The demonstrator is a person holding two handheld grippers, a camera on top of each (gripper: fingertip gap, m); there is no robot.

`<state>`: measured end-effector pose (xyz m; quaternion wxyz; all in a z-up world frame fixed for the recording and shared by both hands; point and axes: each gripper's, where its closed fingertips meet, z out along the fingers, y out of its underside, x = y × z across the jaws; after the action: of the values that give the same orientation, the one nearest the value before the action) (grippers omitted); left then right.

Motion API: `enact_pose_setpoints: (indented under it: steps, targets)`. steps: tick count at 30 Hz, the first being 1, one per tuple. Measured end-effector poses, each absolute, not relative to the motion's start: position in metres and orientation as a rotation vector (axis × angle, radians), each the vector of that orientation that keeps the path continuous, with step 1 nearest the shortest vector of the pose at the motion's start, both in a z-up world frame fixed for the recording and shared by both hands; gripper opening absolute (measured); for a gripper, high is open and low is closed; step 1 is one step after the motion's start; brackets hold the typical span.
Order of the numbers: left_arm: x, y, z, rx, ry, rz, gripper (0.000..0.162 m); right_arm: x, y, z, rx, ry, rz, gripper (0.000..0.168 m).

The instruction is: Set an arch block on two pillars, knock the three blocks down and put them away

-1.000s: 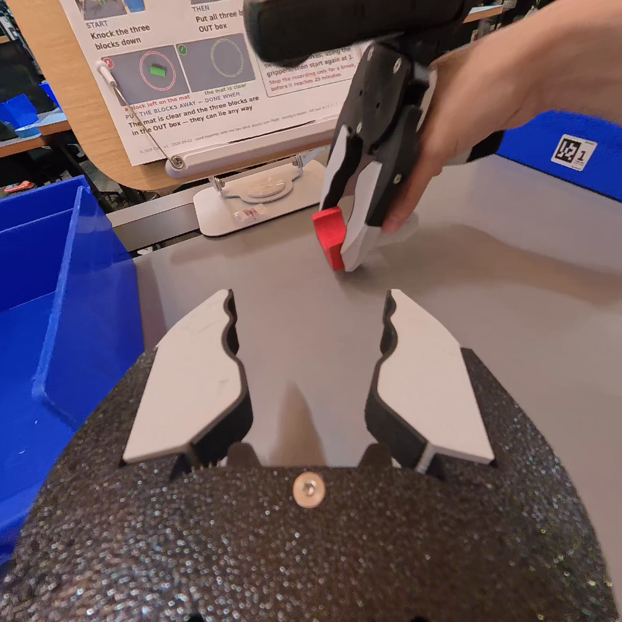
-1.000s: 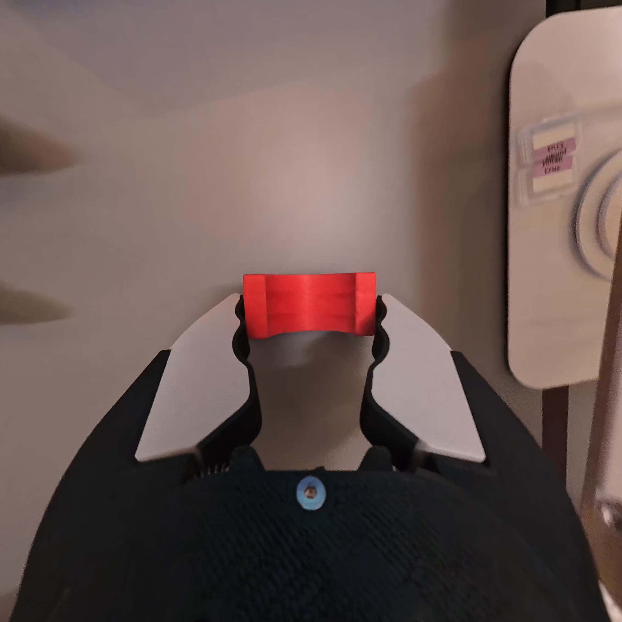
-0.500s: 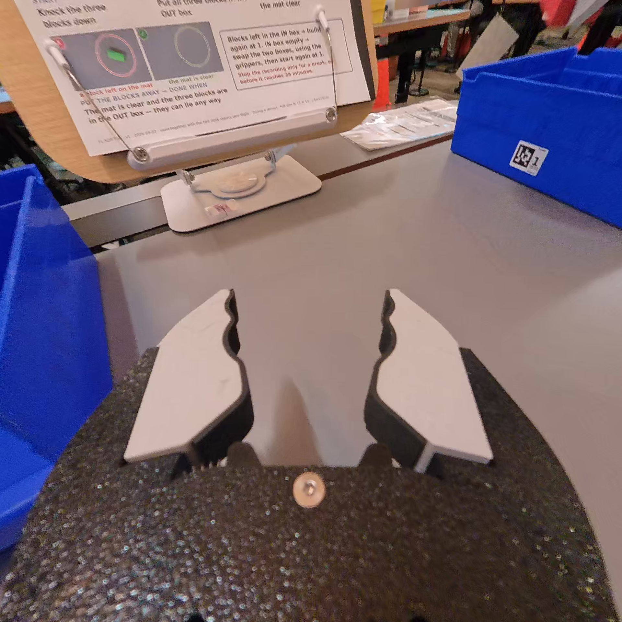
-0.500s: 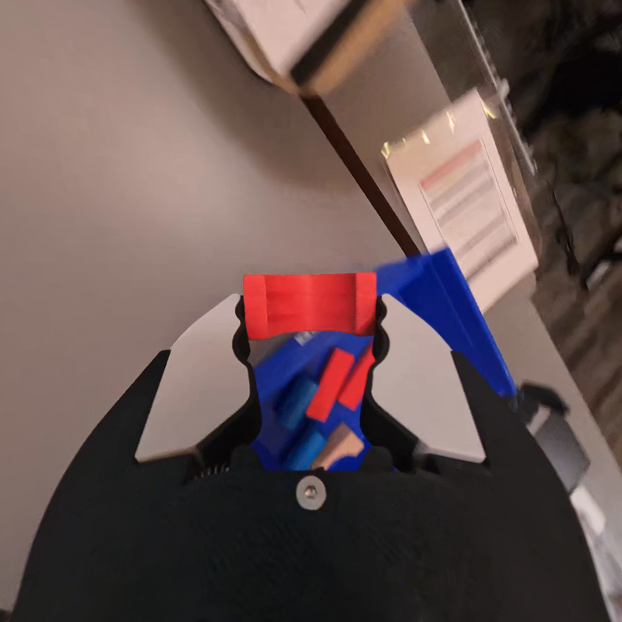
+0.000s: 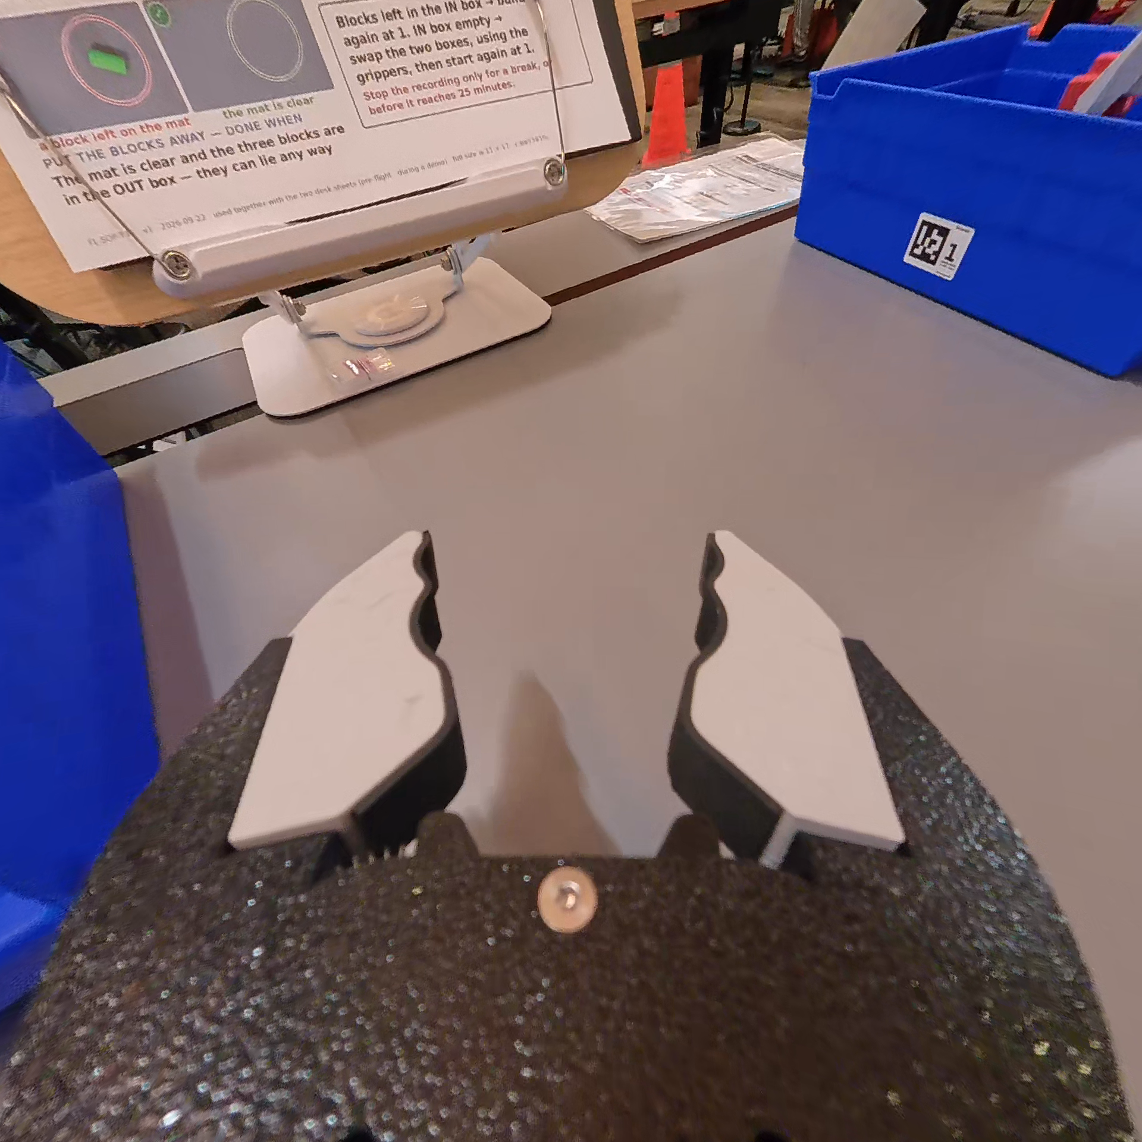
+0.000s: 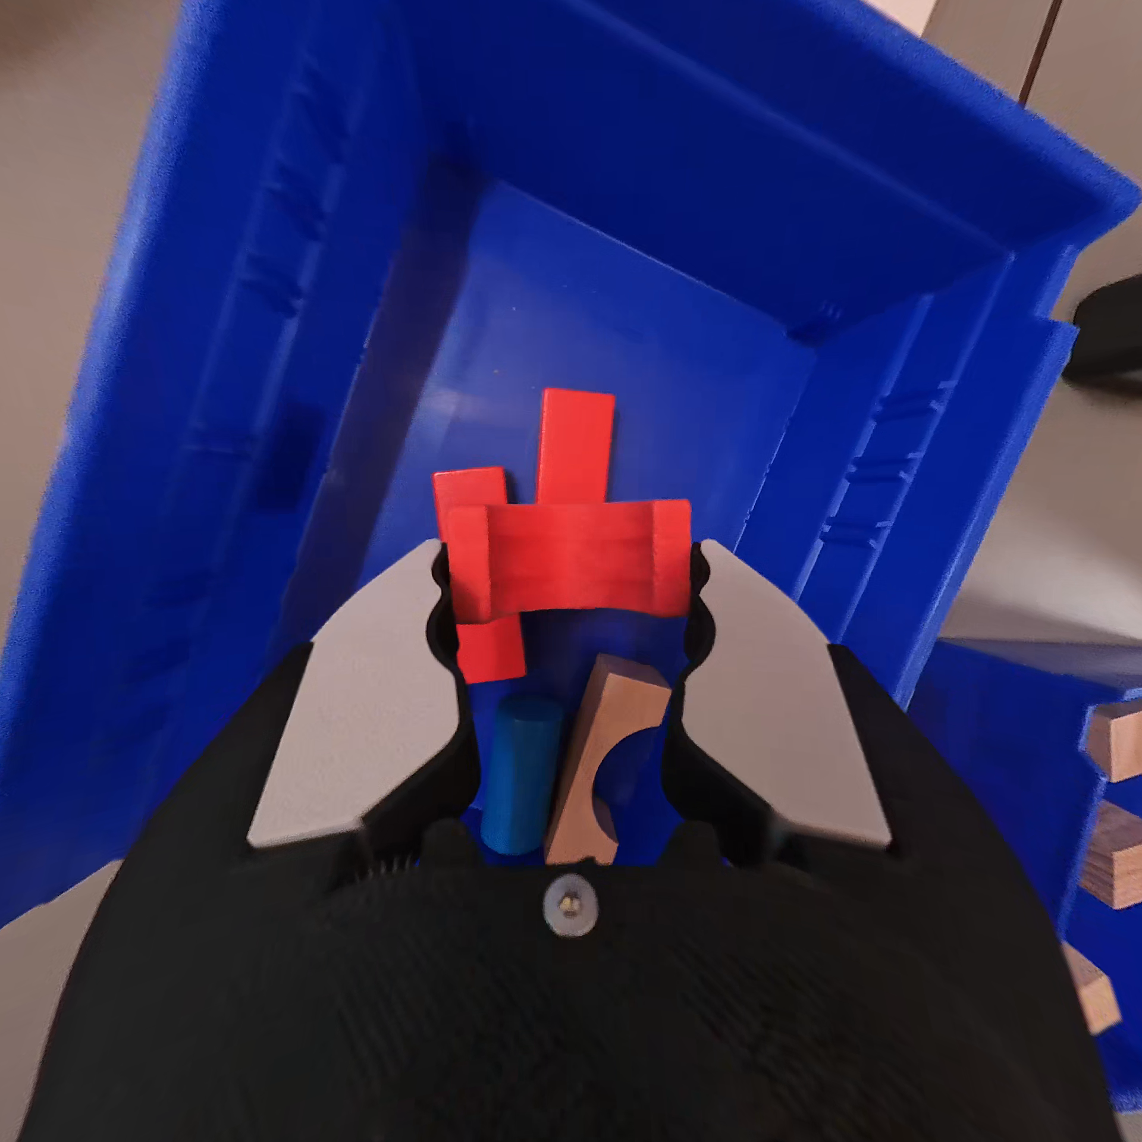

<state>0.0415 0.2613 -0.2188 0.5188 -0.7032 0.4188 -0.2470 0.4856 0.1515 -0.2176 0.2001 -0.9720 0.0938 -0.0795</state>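
Note:
My right gripper is shut on a red arch-shaped block and holds it above the inside of a blue bin. On the bin floor lie two flat red blocks, a blue cylinder and a wooden arch block. My left gripper is open and empty, low over the grey table. The left wrist view shows the same bin at the far right, with the red block and a white finger over it.
A second blue bin stands close on the left of my left gripper. An instruction sheet on a stand is at the table's back edge, with a plastic sleeve of papers beside it. Wooden blocks lie in another bin at the right.
My right gripper has carried the red block from the middle of the table to above the right-hand bin. My left gripper stays open and has turned a little to the right.

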Motion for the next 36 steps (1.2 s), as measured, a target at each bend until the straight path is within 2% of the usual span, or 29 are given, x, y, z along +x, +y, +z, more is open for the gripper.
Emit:
enact_pose_setpoints:
  steps: [6,13,20,24,29,32,36]
  targets:
    - [0.045,0.258,-0.223,-1.688,1.035,-0.589,0.081,0.512,0.15,-0.223,-2.649,0.423,-0.291,0.073]
    - [0.049,0.252,-0.229,-1.691,1.088,-0.575,0.081,0.504,0.137,-0.217,-2.616,0.36,-0.295,0.078]
    - [0.06,0.239,-0.234,-1.691,1.129,-0.627,0.081,0.429,0.107,-0.167,-2.309,0.206,-0.133,0.08]
    - [0.095,0.201,-0.231,-1.739,1.214,-0.863,0.08,0.375,0.072,-0.141,-2.076,0.143,-0.133,0.077]
    - [0.161,0.144,-0.181,-1.786,1.304,-1.258,0.081,0.337,0.039,-0.137,-1.947,0.137,-0.175,0.073]
    - [0.202,0.126,-0.151,-1.828,1.351,-1.32,0.081,0.329,0.03,-0.142,-1.946,0.116,-0.214,0.073]
    - [0.257,0.107,-0.142,-1.983,1.447,-1.308,0.082,0.332,0.021,-0.13,-1.933,0.105,-0.277,0.076]
